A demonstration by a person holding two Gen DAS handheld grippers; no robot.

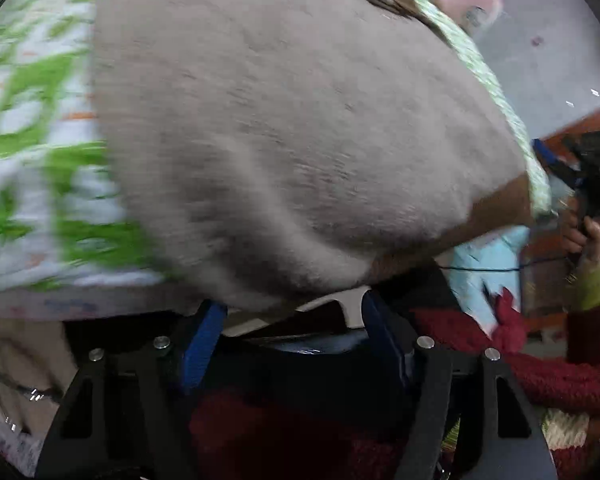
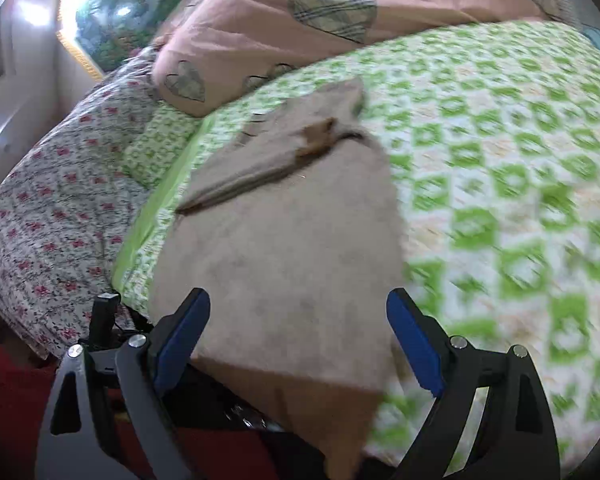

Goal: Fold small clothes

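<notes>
With both the left gripper [image 1: 292,320] and right gripper [image 2: 298,340] wide open and empty, the beige garment [image 2: 284,248] overhanging the bed's [image 2: 500,160] near edge may slip off.

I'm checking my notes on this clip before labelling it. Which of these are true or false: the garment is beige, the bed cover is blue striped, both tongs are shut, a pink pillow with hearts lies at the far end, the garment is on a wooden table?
1. The garment is beige. True.
2. The bed cover is blue striped. False: it has a green and white check pattern.
3. Both tongs are shut. False: the right tongs are open, and the left tongs are open too, with the cloth's edge at their tips.
4. A pink pillow with hearts lies at the far end. True.
5. The garment lies on a wooden table. False: it lies on the bed.
</notes>
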